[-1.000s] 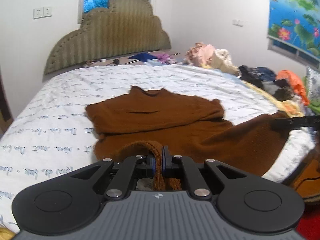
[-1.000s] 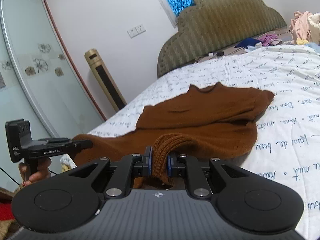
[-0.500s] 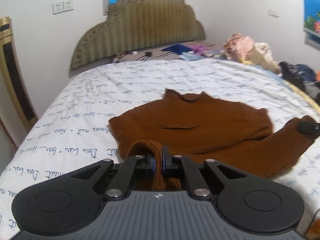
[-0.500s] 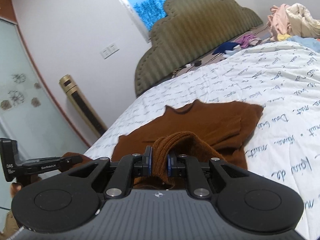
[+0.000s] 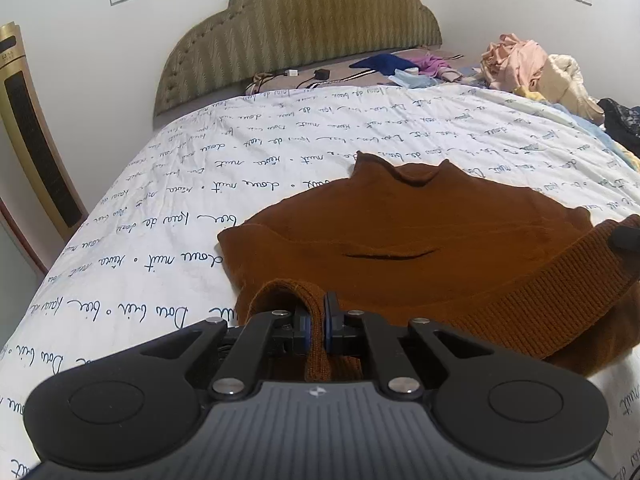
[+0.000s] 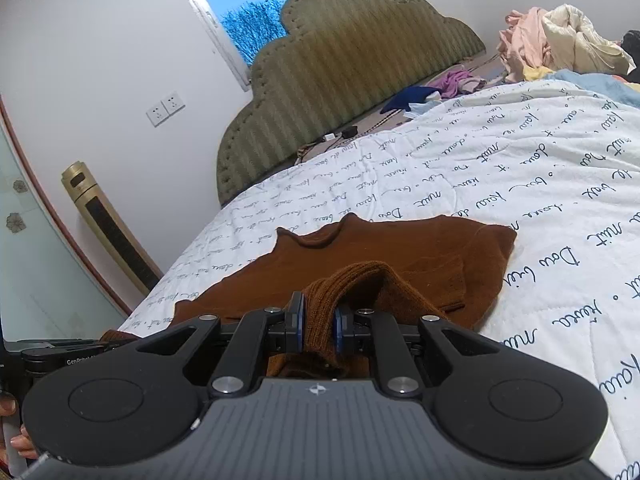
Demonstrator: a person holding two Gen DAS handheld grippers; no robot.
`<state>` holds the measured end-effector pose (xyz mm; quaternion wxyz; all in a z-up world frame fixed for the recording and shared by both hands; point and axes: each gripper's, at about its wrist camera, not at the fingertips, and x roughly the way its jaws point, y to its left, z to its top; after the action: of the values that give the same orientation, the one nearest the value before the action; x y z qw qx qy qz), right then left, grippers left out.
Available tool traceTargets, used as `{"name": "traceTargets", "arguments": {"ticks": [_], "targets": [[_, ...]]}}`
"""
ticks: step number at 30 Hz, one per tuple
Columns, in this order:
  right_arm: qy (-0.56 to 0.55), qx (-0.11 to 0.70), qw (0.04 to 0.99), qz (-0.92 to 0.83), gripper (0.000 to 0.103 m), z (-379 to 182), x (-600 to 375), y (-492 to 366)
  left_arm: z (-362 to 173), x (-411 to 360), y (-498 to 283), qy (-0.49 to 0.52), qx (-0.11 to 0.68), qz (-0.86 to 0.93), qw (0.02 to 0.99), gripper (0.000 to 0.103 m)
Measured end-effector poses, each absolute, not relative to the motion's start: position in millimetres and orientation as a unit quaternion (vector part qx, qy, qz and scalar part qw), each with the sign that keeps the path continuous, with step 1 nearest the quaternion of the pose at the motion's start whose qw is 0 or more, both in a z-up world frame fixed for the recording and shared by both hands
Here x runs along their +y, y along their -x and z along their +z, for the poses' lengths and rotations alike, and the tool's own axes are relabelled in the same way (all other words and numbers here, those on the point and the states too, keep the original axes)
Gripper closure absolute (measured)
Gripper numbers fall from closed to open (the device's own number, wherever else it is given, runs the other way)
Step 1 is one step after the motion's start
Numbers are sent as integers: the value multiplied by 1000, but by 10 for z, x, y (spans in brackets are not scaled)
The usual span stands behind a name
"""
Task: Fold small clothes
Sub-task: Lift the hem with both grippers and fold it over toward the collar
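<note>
A brown knit sweater [image 5: 420, 232] lies on the white quilt, collar toward the headboard, sleeves folded in over its body. My left gripper [image 5: 316, 320] is shut on the ribbed hem at the sweater's near left corner. The hem band [image 5: 540, 292] stretches right, over the body, to the other gripper's black tip at the frame edge. In the right wrist view the same sweater [image 6: 400, 252] lies ahead, and my right gripper [image 6: 318, 322] is shut on a thick bunch of the ribbed hem. The left gripper's body shows at that view's lower left.
White quilt with blue script [image 5: 160, 240] covers the bed. Padded headboard [image 5: 300, 24] at the far end. A heap of loose clothes [image 5: 532, 68] sits far right, with small garments and cables near the headboard. A gold tower fan [image 6: 108, 232] stands left of the bed.
Both grippers carried the hem forward over the sweater toward the collar. The lower half now lies folded onto the body, and the hem band is nearer the folded sleeves.
</note>
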<state>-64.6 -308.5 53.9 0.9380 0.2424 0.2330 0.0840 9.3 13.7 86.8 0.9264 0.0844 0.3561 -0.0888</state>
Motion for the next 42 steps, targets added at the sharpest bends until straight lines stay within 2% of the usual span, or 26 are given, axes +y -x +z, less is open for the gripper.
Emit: {"name": "traceTargets", "arguments": {"ticks": [21,33,36,38,39,40,42], "targets": [[-299,211,929,53,85,521,-3281,359,1036,-156,-564,-103,336,-61,934,97],[-292,215,932,33,87,532,-3421,-64,838,-209,-1193,-98,366,-27,925,97],[-282,231,931,27,84,470,-3457,-26,728,-226,-1203,-108,372,-29,921,97],[-302,250,919,36,77,365,-3524,21,674,-221,-1204,-112,374,-28,920,97],[-317,258,912,41,69,304,-3558,56,651,-213,-1205,-112,376,-28,919,97],[-329,266,905,46,56,243,-3583,99,635,-203,-1204,-112,378,-29,919,97],[-344,277,895,56,46,149,-3600,188,608,-186,-1199,-112,380,-31,918,97]]}}
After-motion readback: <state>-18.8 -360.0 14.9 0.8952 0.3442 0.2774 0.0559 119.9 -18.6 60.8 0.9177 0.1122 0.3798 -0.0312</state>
